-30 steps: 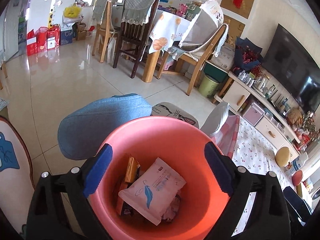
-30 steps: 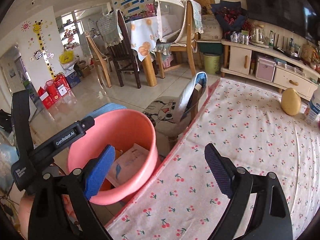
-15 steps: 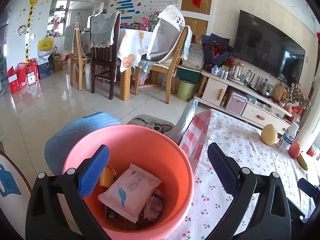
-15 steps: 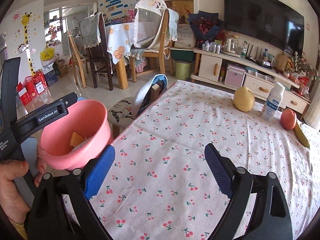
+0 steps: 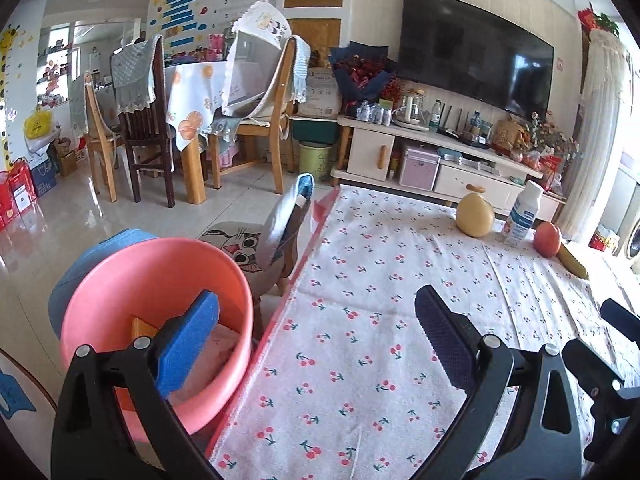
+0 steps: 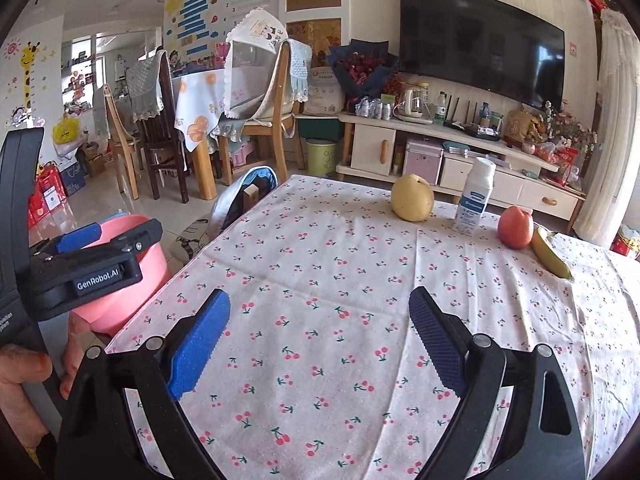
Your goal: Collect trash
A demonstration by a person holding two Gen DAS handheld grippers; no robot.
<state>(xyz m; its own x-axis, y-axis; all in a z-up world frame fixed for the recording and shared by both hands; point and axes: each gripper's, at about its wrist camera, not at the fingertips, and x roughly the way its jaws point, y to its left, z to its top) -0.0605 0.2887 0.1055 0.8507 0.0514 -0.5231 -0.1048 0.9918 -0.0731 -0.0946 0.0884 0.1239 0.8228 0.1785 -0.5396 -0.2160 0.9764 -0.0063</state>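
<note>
A living-and-dining room spreads ahead of both tongs: a dark television [image 6: 482, 42] hangs on the far wall above a long white cabinet [image 6: 460, 156], and to the far left stands a dining table [image 5: 196, 92] with three wooden chairs around it on a glossy tiled floor [image 5: 52, 216]. Directly under and ahead of both tongs lies the table [image 6: 340, 264], covered in a white cloth printed with red cherries. A small chair with a cartoon cat cushion [image 5: 244, 246] stands just off its left edge. Left of the left tongs [image 5: 316, 336], beyond that same edge and lower than the tabletop, sits one pink bin [image 5: 120, 280]; inside it show an orange packet [image 5: 140, 326] and a pale pink packet [image 5: 220, 340], the rest being hidden by the blue pad [image 5: 188, 344]. The left tongs stand wide apart and grip nothing, their left pad over the bin and their right pad over the cloth. The right tongs [image 6: 320, 336] also stand wide apart and empty, hovering above the cloth. Far ahead and right of them, in a row near the table's far edge, are four things: one yellow pear [image 6: 412, 198], one white bottle [image 6: 474, 196], one red apple [image 6: 516, 227] and one banana [image 6: 550, 254], the last two touching. A green bin [image 6: 320, 156] stands on the floor by the cabinet.
</note>
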